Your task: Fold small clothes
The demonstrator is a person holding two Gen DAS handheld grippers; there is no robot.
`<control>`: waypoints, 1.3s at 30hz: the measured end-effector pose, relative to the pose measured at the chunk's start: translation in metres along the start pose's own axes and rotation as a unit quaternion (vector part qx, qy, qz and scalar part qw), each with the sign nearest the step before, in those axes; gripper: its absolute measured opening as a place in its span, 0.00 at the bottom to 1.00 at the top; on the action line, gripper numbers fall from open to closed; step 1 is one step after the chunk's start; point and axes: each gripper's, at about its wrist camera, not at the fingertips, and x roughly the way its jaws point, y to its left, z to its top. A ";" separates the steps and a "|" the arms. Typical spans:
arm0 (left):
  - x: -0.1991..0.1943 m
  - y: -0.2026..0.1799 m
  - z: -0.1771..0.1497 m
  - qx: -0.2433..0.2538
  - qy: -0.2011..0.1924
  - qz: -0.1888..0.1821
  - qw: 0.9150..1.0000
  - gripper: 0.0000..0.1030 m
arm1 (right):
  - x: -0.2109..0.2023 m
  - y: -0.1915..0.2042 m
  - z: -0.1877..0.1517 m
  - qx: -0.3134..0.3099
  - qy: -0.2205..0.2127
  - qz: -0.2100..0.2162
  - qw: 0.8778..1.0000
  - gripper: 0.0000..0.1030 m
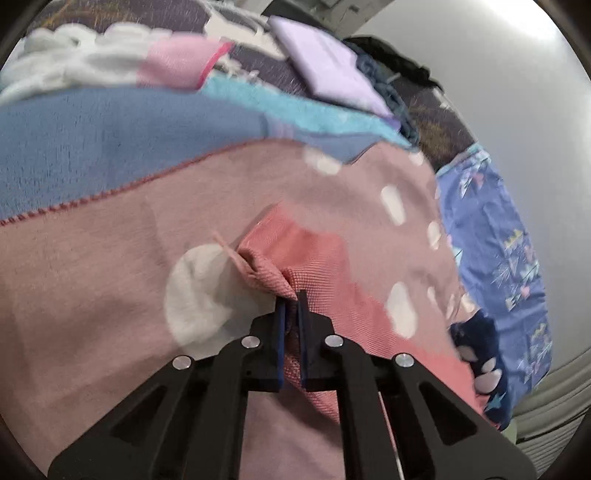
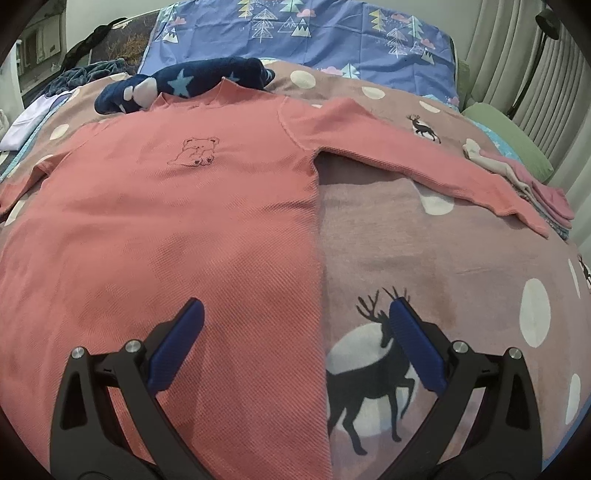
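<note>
A small coral-pink long-sleeved shirt [image 2: 177, 229] with a bear drawing lies flat, front up, on a dusty-pink blanket [image 2: 461, 251] with white dots and deer. Its right sleeve [image 2: 424, 162] stretches out to the right. My right gripper [image 2: 295, 314] is open, hovering over the shirt's lower right edge, one finger above the shirt and one above the blanket. My left gripper [image 1: 291, 299] is shut on the cuff of the shirt's other sleeve [image 1: 295, 258], bunched at the fingertips, just above the blanket [image 1: 110, 258].
A navy star-print fleece [image 2: 177, 86] lies behind the collar. A stack of folded small clothes [image 2: 524, 181] sits at the right by a green cushion [image 2: 509, 136]. A blue tree-print sheet [image 2: 314, 33] is behind. Blue, teal, pink and lilac cloths [image 1: 325, 62] lie beyond the left gripper.
</note>
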 end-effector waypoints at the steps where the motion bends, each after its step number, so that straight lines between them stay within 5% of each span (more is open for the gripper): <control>1: -0.009 -0.017 -0.002 0.021 -0.013 -0.021 0.999 0.04 | 0.001 0.001 0.001 -0.002 -0.002 0.001 1.000 0.98; 4: -0.029 -0.078 -0.019 0.097 -0.025 -0.077 0.992 0.04 | 0.004 0.002 0.003 -0.004 -0.008 0.001 1.000 0.98; 6: -0.038 -0.125 -0.041 0.154 -0.025 -0.126 0.980 0.04 | 0.007 0.001 0.005 0.001 -0.006 0.003 1.000 0.98; 11: -0.060 -0.250 -0.150 0.308 0.013 -0.253 0.917 0.05 | 0.008 -0.005 0.005 0.017 -0.007 0.009 1.000 0.98; 13: -0.057 -0.280 -0.197 0.355 0.050 -0.271 0.894 0.13 | 0.009 -0.009 0.004 0.021 -0.005 0.005 1.000 0.98; 14: -0.054 -0.291 -0.219 0.377 0.065 -0.269 0.884 0.23 | 0.009 -0.012 0.003 0.024 -0.004 0.003 1.000 0.98; 15: -0.050 -0.297 -0.239 0.399 0.074 -0.261 0.876 0.44 | 0.008 -0.014 0.003 0.027 -0.004 0.002 1.000 0.98; 16: -0.047 -0.300 -0.263 0.426 0.075 -0.246 0.867 0.51 | 0.007 -0.019 0.002 0.032 -0.005 0.001 0.999 0.98; 19: -0.043 -0.296 -0.298 0.472 0.094 -0.227 0.847 0.55 | 0.001 -0.029 0.003 0.040 -0.013 0.013 0.999 0.98; 23: -0.041 -0.262 -0.292 0.471 0.103 -0.198 0.854 0.59 | -0.003 -0.034 0.014 0.047 -0.027 0.061 0.997 0.92; 25: -0.041 -0.247 -0.279 0.472 0.095 -0.181 0.858 0.60 | -0.002 -0.031 0.024 0.046 -0.032 0.094 0.994 0.64; 27: -0.038 -0.236 -0.270 0.476 0.086 -0.154 0.862 0.61 | 0.002 -0.023 0.040 0.038 -0.031 0.138 0.989 0.52; 33: -0.035 -0.207 -0.230 0.469 0.047 -0.076 0.879 0.63 | 0.030 0.014 0.109 0.026 -0.033 0.244 0.969 0.57; 39: -0.015 -0.174 -0.197 0.448 0.048 -0.006 0.893 0.64 | 0.092 0.056 0.158 0.037 0.047 0.300 0.952 0.67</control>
